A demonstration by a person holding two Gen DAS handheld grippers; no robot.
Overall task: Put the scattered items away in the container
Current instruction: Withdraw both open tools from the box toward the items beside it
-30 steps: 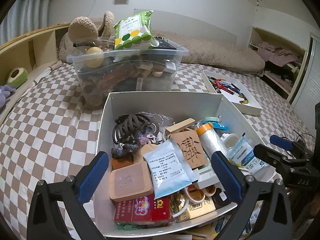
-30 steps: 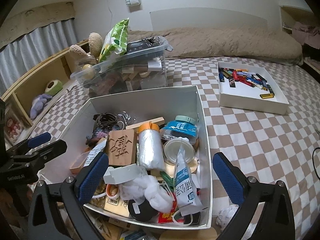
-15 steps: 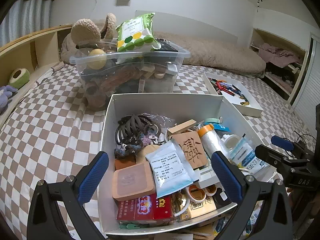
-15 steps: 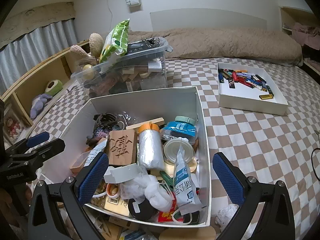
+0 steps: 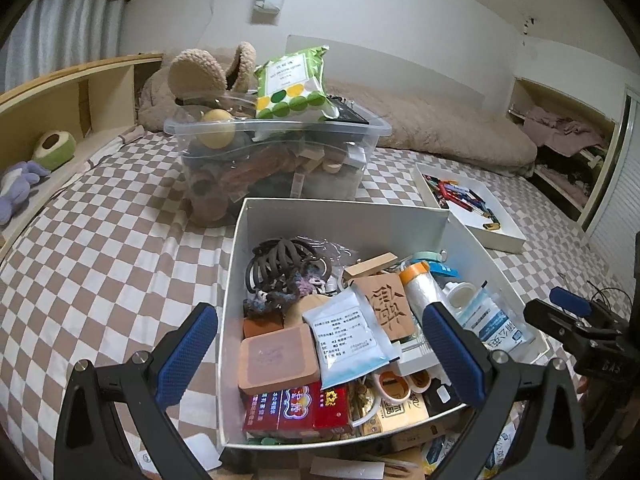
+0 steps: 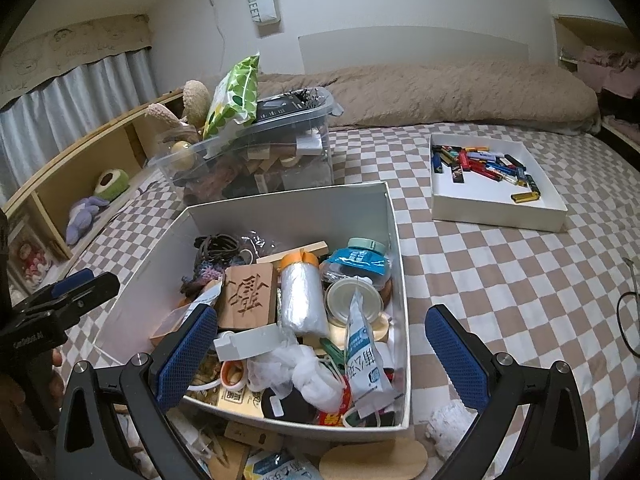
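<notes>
Left wrist view: the left tongs (image 5: pixel 318 354) hover with jaws wide apart and nothing between them, straddling the near left corner of the white container (image 5: pixel 240 264), which rests on the checkered bed (image 5: pixel 100 248). Inside the container, from 9 o'clock to 3 o'clock, lie a tangle of dark hair ties (image 5: pixel 280 260), a tan square block (image 5: pixel 278 358), a red packet (image 5: pixel 296 408) at the near wall, a pale blue sachet (image 5: pixel 346 336), a carved wooden block (image 5: pixel 386 306) and an orange-capped foil roll (image 5: pixel 420 290). At 12 o'clock, beyond the container, stands a clear plastic bin (image 5: pixel 280 152) topped by a green dotted bag (image 5: pixel 294 84). At 2 o'clock sits a shallow white tray (image 5: pixel 504 236) holding small coloured items.

Right wrist view: the right tongs (image 6: pixel 320 354) are likewise spread apart and empty, spanning the container's near right corner. The left tongs appear at 9 o'clock. Scattered items remain on the bed outside the container: a flat wooden oval (image 6: pixel 372 462) and a blue-and-white packet (image 6: pixel 276 468) at 6 o'clock, touching or just beside the near wall, and a white crumpled wad (image 6: pixel 450 422) at 5 o'clock, just beside the container's corner.
</notes>
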